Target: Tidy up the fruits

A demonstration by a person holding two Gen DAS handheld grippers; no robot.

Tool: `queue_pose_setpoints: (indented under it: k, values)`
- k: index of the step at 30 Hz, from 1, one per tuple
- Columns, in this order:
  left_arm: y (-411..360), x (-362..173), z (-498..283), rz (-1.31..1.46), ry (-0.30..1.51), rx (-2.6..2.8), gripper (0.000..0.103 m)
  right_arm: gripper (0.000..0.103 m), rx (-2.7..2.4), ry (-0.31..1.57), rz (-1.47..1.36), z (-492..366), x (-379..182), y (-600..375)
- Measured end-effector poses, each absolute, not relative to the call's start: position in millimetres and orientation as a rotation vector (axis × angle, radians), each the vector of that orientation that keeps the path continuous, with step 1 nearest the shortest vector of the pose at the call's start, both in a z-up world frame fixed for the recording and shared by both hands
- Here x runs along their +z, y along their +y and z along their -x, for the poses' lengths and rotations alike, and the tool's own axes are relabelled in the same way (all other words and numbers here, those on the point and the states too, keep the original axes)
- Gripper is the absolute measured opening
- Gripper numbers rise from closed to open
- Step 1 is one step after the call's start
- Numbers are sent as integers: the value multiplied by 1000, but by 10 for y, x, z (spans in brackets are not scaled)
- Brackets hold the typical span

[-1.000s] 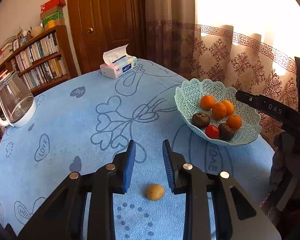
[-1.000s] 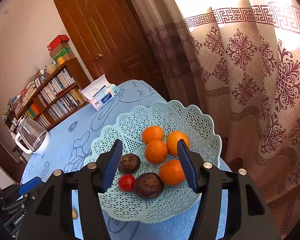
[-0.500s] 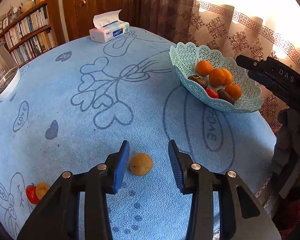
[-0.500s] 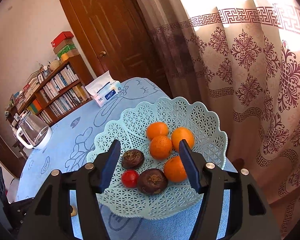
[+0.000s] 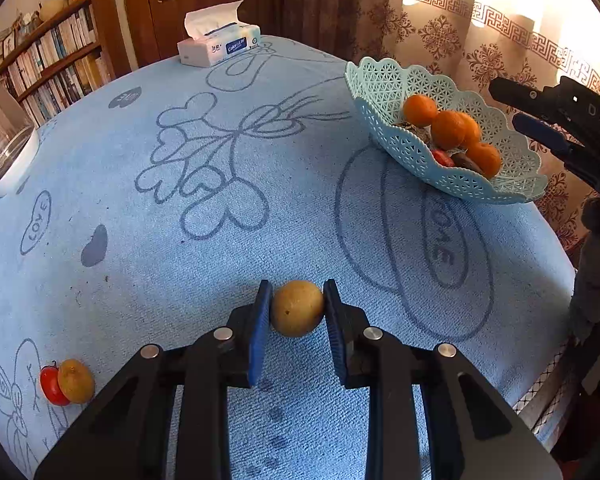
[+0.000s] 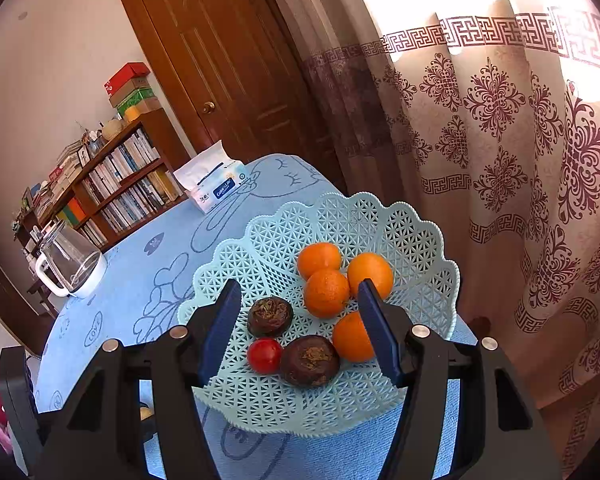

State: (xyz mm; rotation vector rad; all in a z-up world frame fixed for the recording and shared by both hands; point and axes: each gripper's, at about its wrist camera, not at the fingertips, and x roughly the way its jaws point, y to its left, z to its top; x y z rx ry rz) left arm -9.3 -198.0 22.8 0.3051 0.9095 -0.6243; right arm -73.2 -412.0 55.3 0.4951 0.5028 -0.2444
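Observation:
A round yellow-brown fruit (image 5: 296, 314) sits on the blue tablecloth (image 5: 220, 240), and my left gripper (image 5: 296, 286) is closing on it with both blue pads pressed against its sides. A pale green lattice basket (image 5: 400, 80) stands at the right and holds oranges (image 6: 326, 292), two dark brown fruits (image 6: 270, 316) and a small red tomato (image 6: 265, 356). My right gripper (image 6: 299, 286) hovers open just over the basket (image 6: 340, 216), with nothing between its fingers. Another yellow-brown fruit (image 5: 76, 380) and a red tomato (image 5: 51, 386) lie together at the near left.
A tissue box (image 5: 218, 46) stands at the table's far edge and a glass jug (image 5: 2, 148) at the left. A bookshelf (image 6: 112, 184), a wooden door and a patterned curtain (image 6: 520, 160) surround the table. The right gripper's black body (image 5: 560, 120) reaches in beside the basket.
My left gripper tilted down and dropped around the yellow-brown fruit, then shut on it. The right gripper stayed over the basket.

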Motion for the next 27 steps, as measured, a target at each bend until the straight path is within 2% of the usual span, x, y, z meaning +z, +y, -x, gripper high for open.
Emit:
queue_pose_setpoints:
  k: [8, 15, 16, 17, 19, 26, 27]
  values:
    - [-2355, 718, 73, -311, 767, -689, 27, 62, -251, 482, -507, 777, 595, -4148]
    - [-2765, 788, -85, -282, 735, -731, 27, 62, -253, 478, -518, 782, 590, -4180]
    - [-2798, 784, -102, -275, 723, -731, 30, 62, -254, 477, -520, 785, 588, -4186]
    - [-2822, 778, -108, -273, 717, -736, 49, 62, -255, 476, -521, 788, 585, -4191]
    - [-2795, 781, -116, -254, 703, -731, 78, 62, -257, 477, -523, 793, 577, -4198]
    - [-2529, 800, -247, -185, 718, -680, 78, 63, -265, 480, -535, 797, 547, -4201]
    - [-2495, 814, -253, -176, 715, -676, 78, 65, -266, 478, -536, 800, 547, -4197]
